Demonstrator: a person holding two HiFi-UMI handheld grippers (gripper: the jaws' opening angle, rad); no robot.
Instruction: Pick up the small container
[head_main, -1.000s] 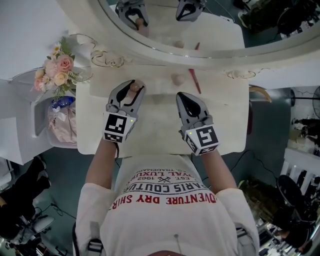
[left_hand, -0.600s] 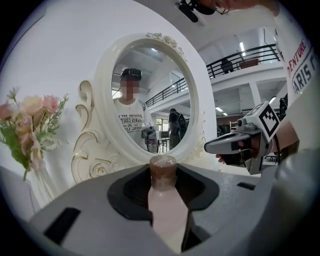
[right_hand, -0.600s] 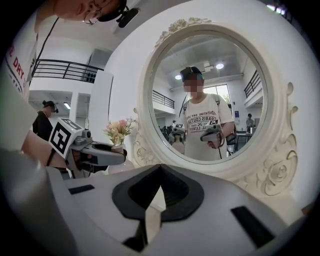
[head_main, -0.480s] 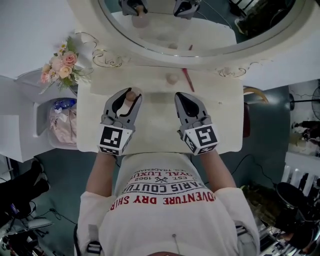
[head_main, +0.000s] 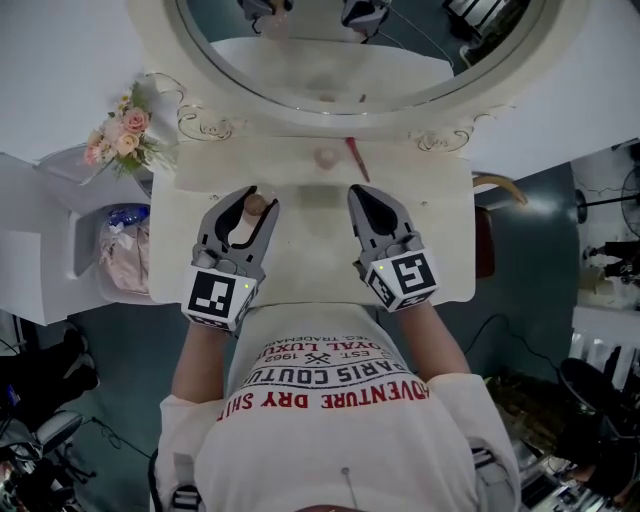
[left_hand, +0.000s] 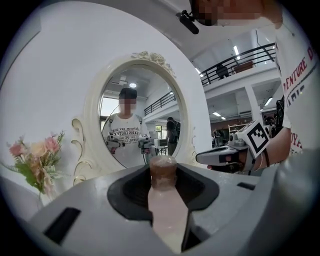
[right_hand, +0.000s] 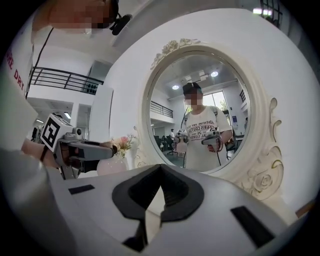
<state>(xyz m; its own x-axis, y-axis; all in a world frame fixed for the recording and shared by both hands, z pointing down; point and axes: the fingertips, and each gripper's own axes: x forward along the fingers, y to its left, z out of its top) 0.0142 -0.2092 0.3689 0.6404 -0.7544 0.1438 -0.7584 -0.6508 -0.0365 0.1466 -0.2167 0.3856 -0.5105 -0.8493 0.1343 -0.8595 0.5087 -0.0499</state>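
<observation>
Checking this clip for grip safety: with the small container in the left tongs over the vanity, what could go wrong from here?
1. The small container sits lengthwise between the left tongs, with its cap poking past the tips. Tilting them downward might let it slide out.
2. A small round item and a red stick lie just ahead. A forward swing could knock them.

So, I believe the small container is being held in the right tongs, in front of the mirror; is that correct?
Not quite: the small container is held in the left tongs, not the right. The left gripper view shows it clamped between those jaws, while the right tongs are shut with nothing between them. It is indeed in front of the mirror.
</observation>
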